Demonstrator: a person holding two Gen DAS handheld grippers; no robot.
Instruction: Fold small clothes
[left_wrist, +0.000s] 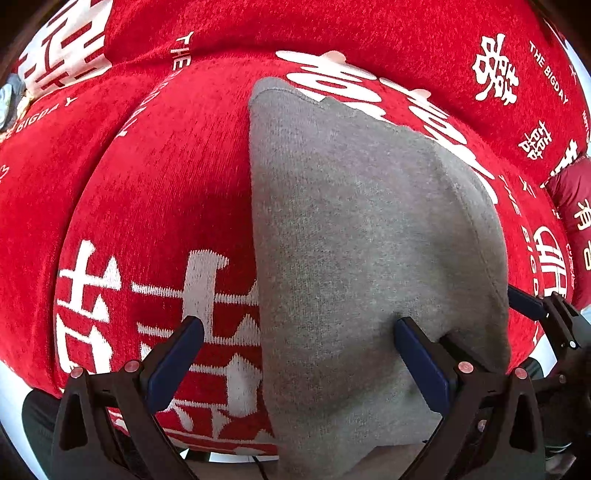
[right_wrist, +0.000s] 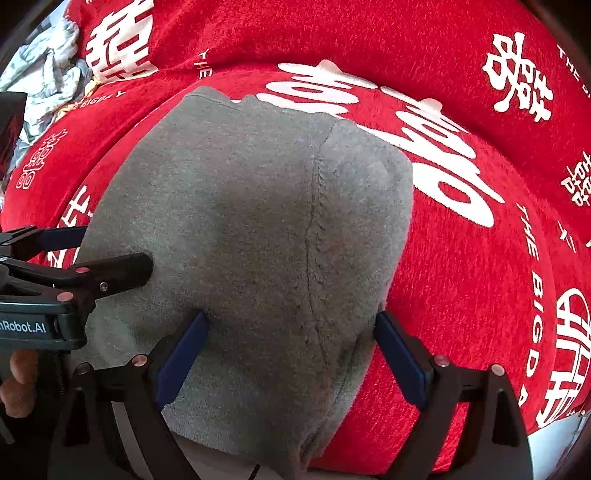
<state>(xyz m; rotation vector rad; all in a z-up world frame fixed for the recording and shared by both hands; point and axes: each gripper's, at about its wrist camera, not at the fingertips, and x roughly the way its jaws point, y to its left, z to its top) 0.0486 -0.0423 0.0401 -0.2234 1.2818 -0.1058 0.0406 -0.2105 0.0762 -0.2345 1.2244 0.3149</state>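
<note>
The grey garment (right_wrist: 258, 240) is spread flat on the red cover (left_wrist: 147, 184) for folding; both grippers (left_wrist: 299, 350) (right_wrist: 291, 343) are held wide open at its near edge, nothing gripped.

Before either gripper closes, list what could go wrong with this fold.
1. The left gripper straddles the grey garment's left edge, one finger over the red cover; closing may pinch both.
2. The garment's near end hangs off the seat; it may slide off.
3. The right gripper stands close by; they could collide.

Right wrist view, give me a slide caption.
Both open claws over a grey knit garment on a red cloth.
</note>
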